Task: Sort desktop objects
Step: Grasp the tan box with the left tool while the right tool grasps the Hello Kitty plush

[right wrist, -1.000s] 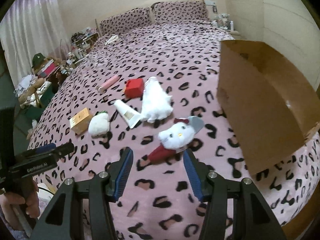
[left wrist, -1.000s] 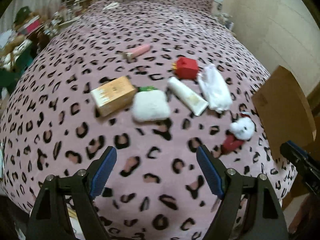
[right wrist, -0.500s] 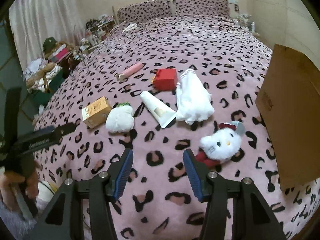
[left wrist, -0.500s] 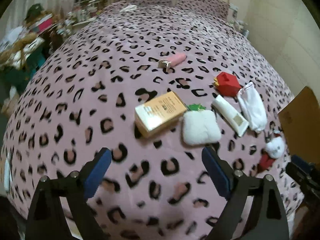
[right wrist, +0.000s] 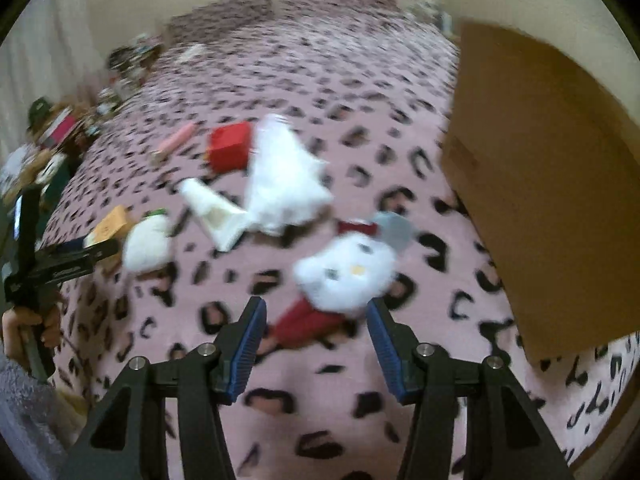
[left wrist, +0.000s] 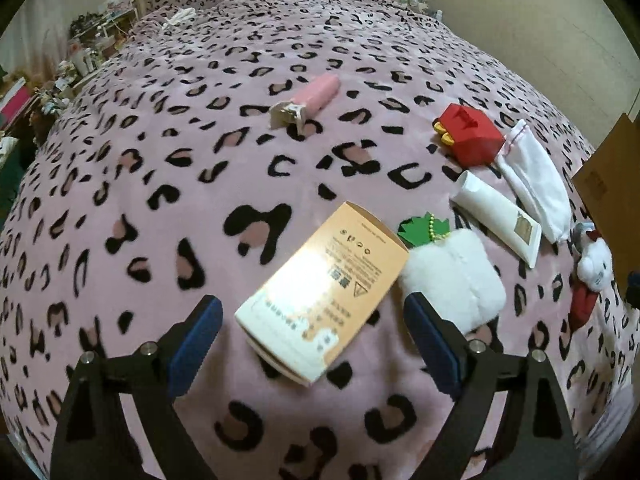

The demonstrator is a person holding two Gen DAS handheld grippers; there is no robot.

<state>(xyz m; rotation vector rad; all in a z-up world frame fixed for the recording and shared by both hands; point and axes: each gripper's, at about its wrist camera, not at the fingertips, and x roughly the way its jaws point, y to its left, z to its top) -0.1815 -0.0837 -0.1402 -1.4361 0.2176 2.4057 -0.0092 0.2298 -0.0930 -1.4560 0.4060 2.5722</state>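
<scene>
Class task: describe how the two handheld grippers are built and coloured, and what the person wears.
Both the left gripper and right gripper have black angular frames with cut-out triangles, silver screws and ribbed blue pads. A fuzzy grey sleeve covers the left arm.

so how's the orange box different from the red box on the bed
The orange box is long, flat and pale, lying on its broad face with printed text up; the red box is smaller, chunkier and plain bright red with a yellow bit at one end. The orange box sits right between the left gripper's open fingers; the red box lies farther back, against the white pouch. Both rest untouched on the leopard-print bedspread.
</scene>
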